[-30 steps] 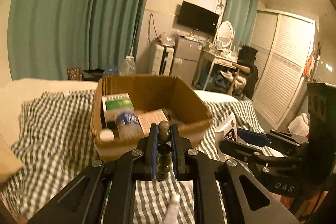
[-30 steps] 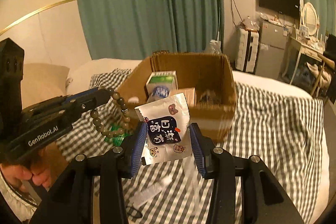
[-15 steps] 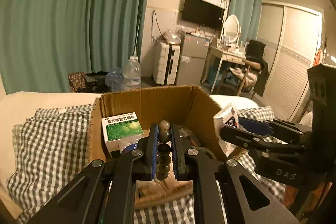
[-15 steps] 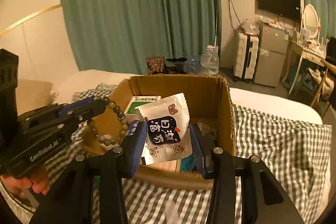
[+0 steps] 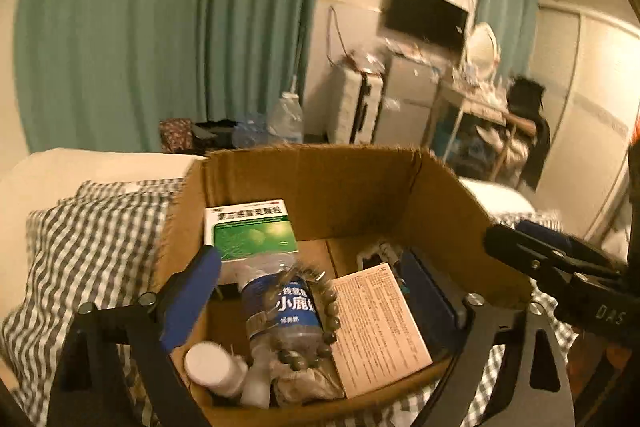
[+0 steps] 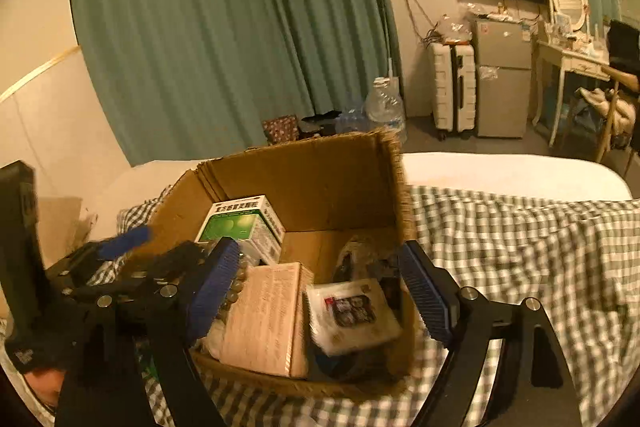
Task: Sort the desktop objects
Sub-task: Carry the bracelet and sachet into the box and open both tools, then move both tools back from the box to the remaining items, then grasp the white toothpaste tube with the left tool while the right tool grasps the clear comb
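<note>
Both grippers opening, over cardboard box [image 5: 320,187] rim

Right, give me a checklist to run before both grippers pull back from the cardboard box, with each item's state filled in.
1. Bead bracelet free of the left gripper: ok, it lies on the blue-label bottle; the jaws are opening, pads clear of it.
2. Snack packet free of the right gripper: ok, the jaws are opening, pads apart from it.
3. Both items inside the cardboard box: ok.
4. Packet settled: cannot tell, it is blurred and tilted against the tan booklet.
5. Bracelet not snagged on a finger: ok, no bead touches the blue pads.
6. Grippers clear of each other: ok, apart above the box.
</note>
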The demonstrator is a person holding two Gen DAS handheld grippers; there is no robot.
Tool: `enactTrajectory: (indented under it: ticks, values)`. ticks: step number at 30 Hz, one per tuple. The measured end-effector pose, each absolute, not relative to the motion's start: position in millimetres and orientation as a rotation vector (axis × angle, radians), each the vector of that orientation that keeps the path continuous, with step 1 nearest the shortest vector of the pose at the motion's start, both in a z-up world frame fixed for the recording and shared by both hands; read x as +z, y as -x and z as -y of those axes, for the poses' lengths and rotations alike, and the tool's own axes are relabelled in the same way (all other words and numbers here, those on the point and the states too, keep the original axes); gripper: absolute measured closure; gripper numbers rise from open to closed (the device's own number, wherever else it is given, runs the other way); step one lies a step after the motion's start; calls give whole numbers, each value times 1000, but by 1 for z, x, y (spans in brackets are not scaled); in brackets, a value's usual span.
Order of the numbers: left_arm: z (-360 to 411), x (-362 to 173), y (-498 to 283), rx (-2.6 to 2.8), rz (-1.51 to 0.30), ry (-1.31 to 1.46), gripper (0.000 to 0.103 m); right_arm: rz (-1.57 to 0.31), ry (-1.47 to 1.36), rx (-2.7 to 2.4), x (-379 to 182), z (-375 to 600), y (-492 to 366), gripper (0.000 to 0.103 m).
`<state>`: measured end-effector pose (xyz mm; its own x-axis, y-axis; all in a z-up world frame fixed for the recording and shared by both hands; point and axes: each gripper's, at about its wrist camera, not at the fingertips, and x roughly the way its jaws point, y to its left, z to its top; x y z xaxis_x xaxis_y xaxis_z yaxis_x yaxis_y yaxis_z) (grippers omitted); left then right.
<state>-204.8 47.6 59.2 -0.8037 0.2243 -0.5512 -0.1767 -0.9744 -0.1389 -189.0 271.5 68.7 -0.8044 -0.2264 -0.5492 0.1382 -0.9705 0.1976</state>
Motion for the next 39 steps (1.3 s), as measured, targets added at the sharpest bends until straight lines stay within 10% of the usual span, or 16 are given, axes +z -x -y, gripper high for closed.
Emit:
enactTrajectory:
  ticks: [39]
  values:
    - [-79, -84, 32, 2600, -28, 1240, 0, 1, -1442, -2767, -53, -243, 38, 14]
